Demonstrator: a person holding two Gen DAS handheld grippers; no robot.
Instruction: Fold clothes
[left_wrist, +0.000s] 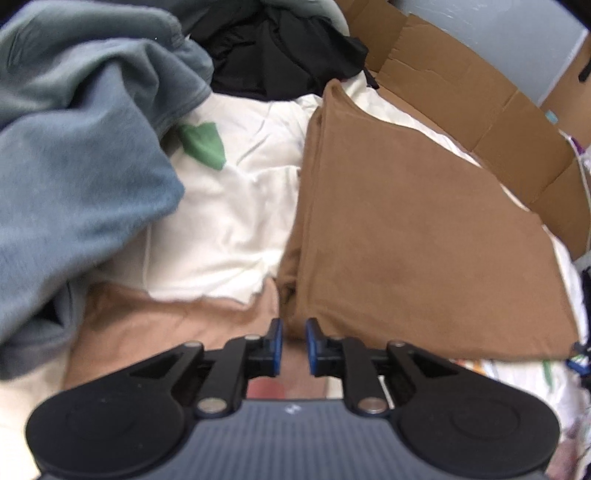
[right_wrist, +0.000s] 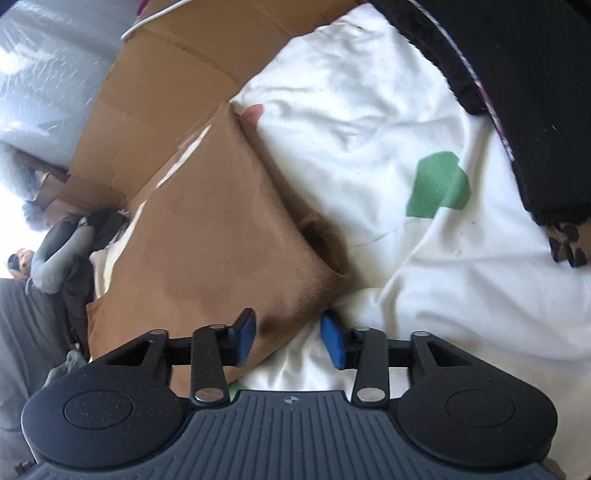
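Note:
A folded brown garment (left_wrist: 406, 240) lies on a white garment (left_wrist: 229, 206) that has a green patch (left_wrist: 205, 144). In the left wrist view my left gripper (left_wrist: 293, 343) sits at the brown garment's near corner. Its blue pads stand a narrow gap apart, and I see only tan fabric (left_wrist: 166, 325) below that gap. In the right wrist view my right gripper (right_wrist: 289, 341) is open wide. A corner of the brown garment (right_wrist: 207, 240) reaches in between its fingers, which do not touch it. The white garment (right_wrist: 369, 122) and green patch (right_wrist: 437, 184) lie to the right.
A crumpled blue-grey sweatshirt (left_wrist: 85, 155) is heaped at the left and a black garment (left_wrist: 280, 48) lies at the back. Flattened cardboard (left_wrist: 480, 103) borders the far right side. A black fuzzy item with leopard trim (right_wrist: 517, 92) lies at the upper right of the right wrist view.

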